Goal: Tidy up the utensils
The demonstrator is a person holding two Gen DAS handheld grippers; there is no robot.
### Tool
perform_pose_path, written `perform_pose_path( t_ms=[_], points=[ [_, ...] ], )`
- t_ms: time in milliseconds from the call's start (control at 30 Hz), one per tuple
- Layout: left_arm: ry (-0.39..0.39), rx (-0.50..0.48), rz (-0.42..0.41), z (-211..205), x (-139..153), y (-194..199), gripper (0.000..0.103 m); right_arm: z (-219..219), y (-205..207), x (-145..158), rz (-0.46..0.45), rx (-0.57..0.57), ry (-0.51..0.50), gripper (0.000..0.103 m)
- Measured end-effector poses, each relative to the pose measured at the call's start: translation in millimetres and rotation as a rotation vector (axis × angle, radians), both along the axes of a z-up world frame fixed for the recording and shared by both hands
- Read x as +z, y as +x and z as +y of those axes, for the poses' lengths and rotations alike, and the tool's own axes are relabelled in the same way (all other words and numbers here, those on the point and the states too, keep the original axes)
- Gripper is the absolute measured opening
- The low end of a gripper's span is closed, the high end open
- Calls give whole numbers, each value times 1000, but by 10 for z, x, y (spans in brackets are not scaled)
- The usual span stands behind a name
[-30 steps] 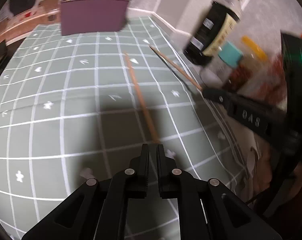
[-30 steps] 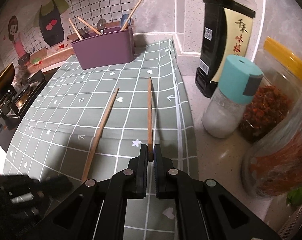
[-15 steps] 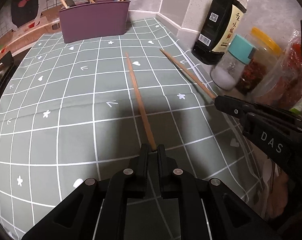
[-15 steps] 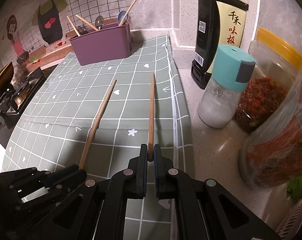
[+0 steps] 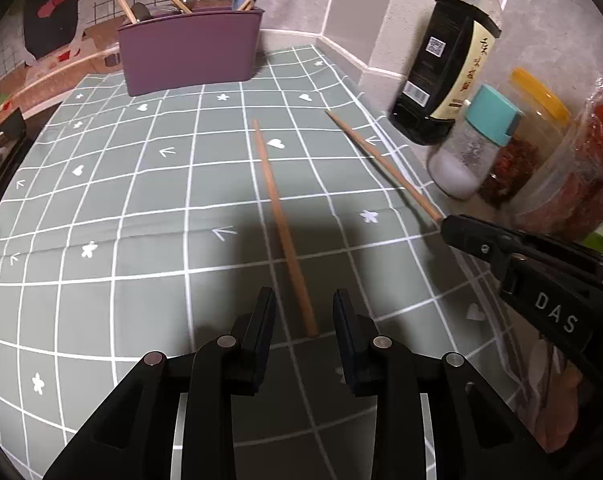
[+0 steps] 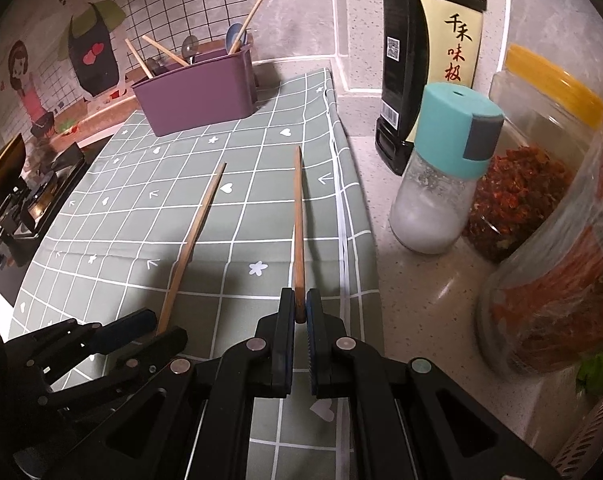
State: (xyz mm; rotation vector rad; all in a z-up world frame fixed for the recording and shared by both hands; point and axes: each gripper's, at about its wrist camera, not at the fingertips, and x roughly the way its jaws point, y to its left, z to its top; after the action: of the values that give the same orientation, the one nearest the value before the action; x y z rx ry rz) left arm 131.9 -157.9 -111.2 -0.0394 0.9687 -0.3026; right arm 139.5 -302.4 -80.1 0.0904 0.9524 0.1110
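A purple holder (image 5: 189, 54) holds chopsticks and, apparently, spoons; on the checked cloth (image 5: 101, 200), the left gripper (image 5: 303, 312) is opening around one chopstick (image 5: 281, 224), while the right gripper (image 6: 300, 306) clamps another chopstick (image 6: 298, 224).

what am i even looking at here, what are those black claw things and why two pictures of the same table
Those are hand-held tongs, one in each of a person's hands, each carrying a wide-angle camera that looks along its fingers, which gives two views of one scene. On the green checked cloth lie two wooden chopsticks; a purple utensil holder stands at the back, with a sauce bottle and a salt shaker beside the cloth. The right tongs pinch the end of the right chopstick. The left tongs are opening, and the left chopstick lies loose between them.
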Motion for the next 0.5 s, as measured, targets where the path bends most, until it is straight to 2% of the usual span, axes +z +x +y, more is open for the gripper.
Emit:
perform_pose_path(
  t_ms=[167, 333, 500],
  points=[
    [1, 17, -6, 98, -5, 21, 7, 34, 24, -9, -5, 8, 8, 6],
    [10, 43, -43, 268, 162, 10, 6, 90, 57, 9, -15, 23, 17, 6],
    [23, 45, -150, 487, 613, 16, 6, 83, 83, 166, -56, 28, 23, 6]
  ],
)
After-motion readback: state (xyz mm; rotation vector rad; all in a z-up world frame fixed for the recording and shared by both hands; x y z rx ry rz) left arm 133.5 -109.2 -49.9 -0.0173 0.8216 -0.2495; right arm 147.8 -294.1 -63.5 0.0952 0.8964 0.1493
